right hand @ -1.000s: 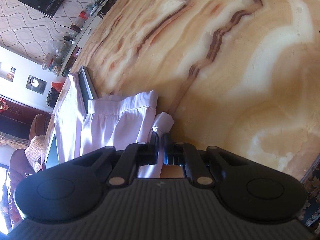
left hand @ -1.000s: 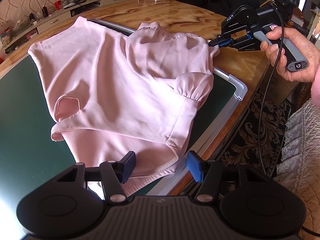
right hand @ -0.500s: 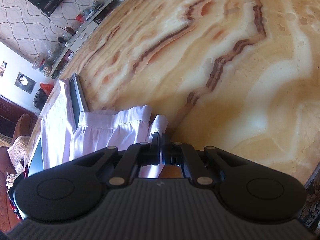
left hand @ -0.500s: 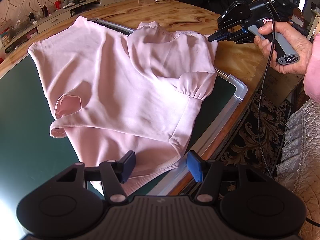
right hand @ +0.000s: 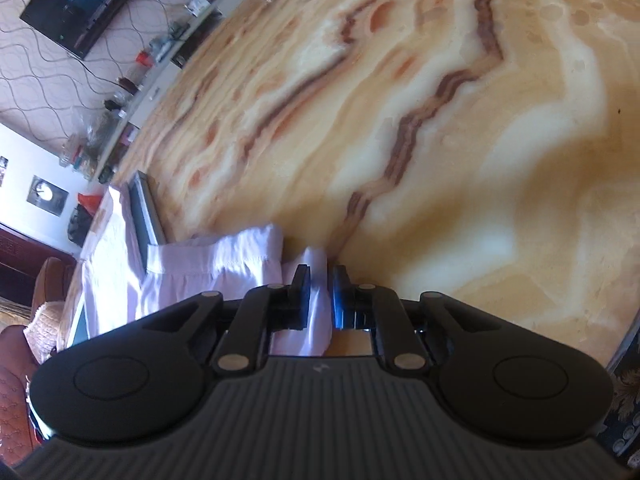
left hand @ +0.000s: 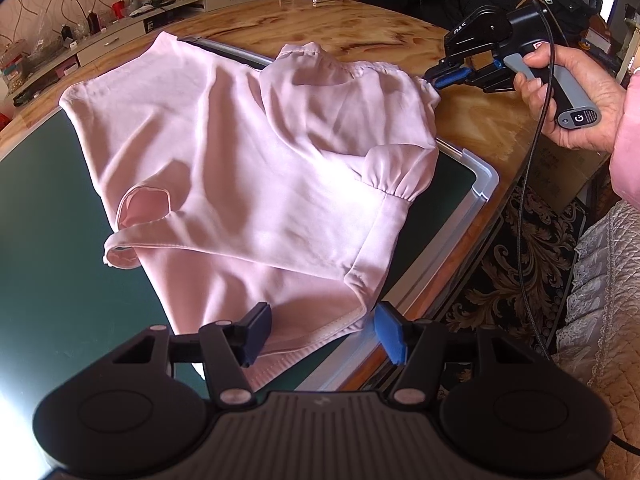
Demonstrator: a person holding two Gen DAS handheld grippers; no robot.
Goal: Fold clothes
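Left wrist view: pink blouse point(left hand: 256, 168) lies partly folded on a green mat point(left hand: 48, 240) on the marbled table point(left hand: 360, 28). Left gripper point(left hand: 322, 330) fingers spread, hem between them, unpinched. Right gripper point(left hand: 434, 78) at the far sleeve.

Right wrist view: right gripper point(right hand: 320, 296) fingers just opening, a narrow gap, sleeve cloth point(right hand: 316, 280) lying loose between.

blouse on a board on the worktop

the blouse point(left hand: 248, 160) lies on the board point(left hand: 476, 184), which rests on the worktop point(left hand: 360, 28); left tongs point(left hand: 320, 330) at its near hem, right tongs point(left hand: 434, 78) at its far right corner.
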